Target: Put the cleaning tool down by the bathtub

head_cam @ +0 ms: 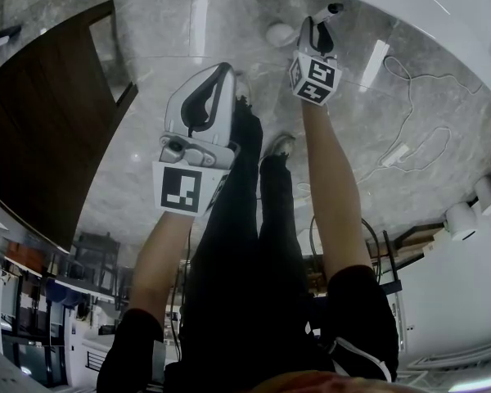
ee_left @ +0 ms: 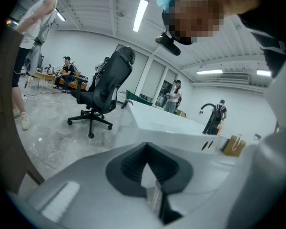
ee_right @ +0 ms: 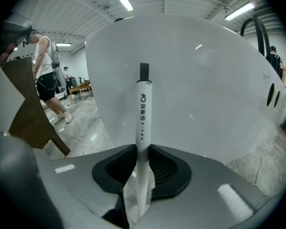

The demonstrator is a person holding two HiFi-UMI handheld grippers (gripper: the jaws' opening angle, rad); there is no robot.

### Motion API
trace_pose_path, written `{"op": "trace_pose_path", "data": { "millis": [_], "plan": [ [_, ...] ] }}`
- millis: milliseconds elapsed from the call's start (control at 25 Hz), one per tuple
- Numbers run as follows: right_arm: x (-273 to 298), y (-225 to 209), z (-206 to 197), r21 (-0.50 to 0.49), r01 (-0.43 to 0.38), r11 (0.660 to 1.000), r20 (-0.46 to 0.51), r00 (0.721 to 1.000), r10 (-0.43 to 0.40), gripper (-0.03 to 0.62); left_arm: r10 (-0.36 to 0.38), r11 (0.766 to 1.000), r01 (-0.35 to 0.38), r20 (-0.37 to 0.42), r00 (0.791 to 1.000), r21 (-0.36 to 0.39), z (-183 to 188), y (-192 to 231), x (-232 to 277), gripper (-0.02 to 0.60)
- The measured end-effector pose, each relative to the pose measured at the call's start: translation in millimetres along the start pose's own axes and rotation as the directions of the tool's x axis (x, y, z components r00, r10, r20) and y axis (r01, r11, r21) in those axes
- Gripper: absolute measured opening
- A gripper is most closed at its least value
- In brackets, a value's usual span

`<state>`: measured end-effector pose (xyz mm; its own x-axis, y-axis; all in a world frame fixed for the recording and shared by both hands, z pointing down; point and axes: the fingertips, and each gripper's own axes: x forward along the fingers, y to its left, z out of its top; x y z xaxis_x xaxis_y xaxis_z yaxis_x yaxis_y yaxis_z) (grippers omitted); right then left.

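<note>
1. We are holding the slim white plastic cleaning tool with a black tip (ee_right: 143, 113) in the right gripper (ee_right: 143, 149). Its jaws are closed on the handle, which is running straight out between them.
2. The left gripper (ee_left: 146, 149) is carrying nothing, and its jaws are standing together.
3. The tool is hanging above the grey marble floor (head_cam: 229, 23), near the outer wall of the white rounded bathtub (ee_right: 205, 80).
4. We are judging that the lowering step is in hand; the tool is not yet lying down.
5. Next, we are expecting to bring the right gripper low beside the bathtub's wall, rest the tool there, and only then release it.
</note>
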<state>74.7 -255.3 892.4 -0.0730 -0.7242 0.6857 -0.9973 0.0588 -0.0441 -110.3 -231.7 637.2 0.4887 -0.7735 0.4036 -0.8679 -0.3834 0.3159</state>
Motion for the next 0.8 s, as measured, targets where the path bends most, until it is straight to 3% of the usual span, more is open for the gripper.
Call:
{"op": "trace_pose_path", "data": {
  "millis": [800],
  "plan": [
    [20.1, -1.6, 6.2, -0.003, 0.011, 1.0, -0.021, 1.0, -0.011, 0.087, 0.009, 1.0, -0.01, -0.006, 1.0, -0.02, 1.9, 19.9, 10.9, 0.009]
  ]
}}
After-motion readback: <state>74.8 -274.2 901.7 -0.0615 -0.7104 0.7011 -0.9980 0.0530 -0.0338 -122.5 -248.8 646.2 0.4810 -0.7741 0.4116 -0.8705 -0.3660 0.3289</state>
